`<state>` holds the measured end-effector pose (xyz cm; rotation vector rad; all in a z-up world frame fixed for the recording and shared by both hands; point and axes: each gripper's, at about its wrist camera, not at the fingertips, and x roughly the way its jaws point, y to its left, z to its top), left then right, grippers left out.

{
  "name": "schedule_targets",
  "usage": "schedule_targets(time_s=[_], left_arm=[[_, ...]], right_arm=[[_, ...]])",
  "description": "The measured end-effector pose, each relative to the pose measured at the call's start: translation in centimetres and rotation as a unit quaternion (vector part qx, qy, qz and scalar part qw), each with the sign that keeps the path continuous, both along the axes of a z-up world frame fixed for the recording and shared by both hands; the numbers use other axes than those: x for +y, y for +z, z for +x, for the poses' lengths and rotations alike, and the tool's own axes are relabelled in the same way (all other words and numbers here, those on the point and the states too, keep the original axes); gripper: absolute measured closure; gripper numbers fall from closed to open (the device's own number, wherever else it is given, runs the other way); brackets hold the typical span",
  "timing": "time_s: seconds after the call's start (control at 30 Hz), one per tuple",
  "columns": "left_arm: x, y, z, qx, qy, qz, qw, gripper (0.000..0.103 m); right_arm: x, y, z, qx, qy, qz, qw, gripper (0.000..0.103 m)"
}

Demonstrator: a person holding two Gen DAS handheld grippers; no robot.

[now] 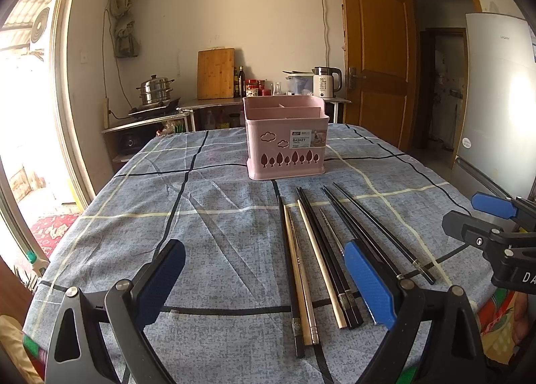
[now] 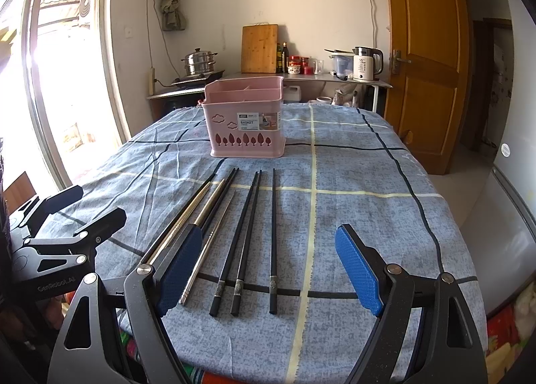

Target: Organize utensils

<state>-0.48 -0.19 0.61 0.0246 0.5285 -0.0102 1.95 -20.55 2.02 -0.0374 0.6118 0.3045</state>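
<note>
Big table with a blue checked tablecloth [image 1: 207, 216] fills most of both views. Straight ahead of both sets of fingers, well past the tips, sits the pink basket [image 1: 284, 146], upright, with dividers inside and a label on its front; its compartments look empty from here, though the angle is low so I can't really tell.

Left gripper [image 1: 264, 283] has its jaws spread wide, holding nothing, hovering over the near end of the cloth. Right gripper [image 2: 269, 270] is the same deal: jaws wide apart, nothing between the pads.

The chopsticks [image 1: 321, 256] lie flat on the cloth in a loose row, tips pointing toward the basket. In the left wrist view they run just inside and under the right-hand finger [image 1: 368, 287]. In the right wrist view three black ones [image 2: 248, 240] lie between the fingers, nearer the left-hand finger [image 2: 179, 266], while the pale and metal ones [image 2: 214, 240] pass beside and behind that finger.
</note>
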Motion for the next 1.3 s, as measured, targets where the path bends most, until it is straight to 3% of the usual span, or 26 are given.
schedule_targets(time_s=[1.3], left_arm=[[-0.28, 0.65, -0.25, -0.003, -0.002, -0.001, 1.0000, 0.006]], right_arm=[[-0.01, 0.02, 0.11, -0.001, 0.001, -0.002, 1.000, 0.021]])
